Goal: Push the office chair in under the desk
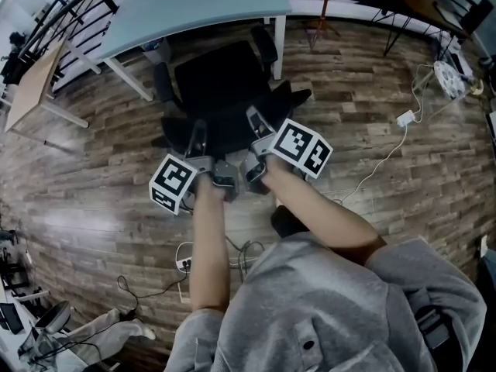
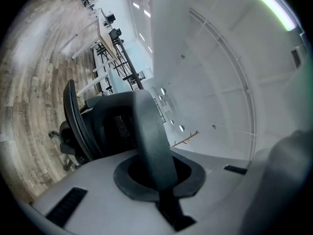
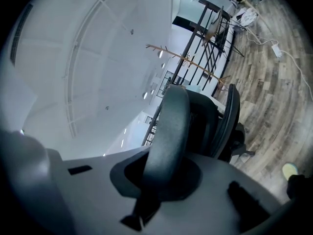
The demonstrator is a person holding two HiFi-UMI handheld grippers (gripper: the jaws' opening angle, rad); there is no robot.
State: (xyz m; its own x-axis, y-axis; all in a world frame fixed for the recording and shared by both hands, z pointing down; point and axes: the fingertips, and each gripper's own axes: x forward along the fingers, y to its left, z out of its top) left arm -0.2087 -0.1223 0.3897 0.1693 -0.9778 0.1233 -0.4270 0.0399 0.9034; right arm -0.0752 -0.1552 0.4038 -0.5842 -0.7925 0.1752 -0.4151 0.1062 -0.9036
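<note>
Wood-plank floor [image 1: 372,130] carries one pale desk [image 1: 194,6] and one black office chair [image 1: 221,84], its front just under the desk's near edge and its backrest out toward the person. Two grippers meet that backrest: the left gripper [image 1: 199,130] and the right gripper [image 1: 254,118], each with jaws closed together on nothing. Only the head view shows the desk's top. Only the gripper views show the backrest's mesh [image 2: 117,126].

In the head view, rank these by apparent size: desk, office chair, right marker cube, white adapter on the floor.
1. Desk and office chair: about alike; the frame cuts the desk off.
2. Right marker cube, nearer the camera.
3. White adapter.
</note>
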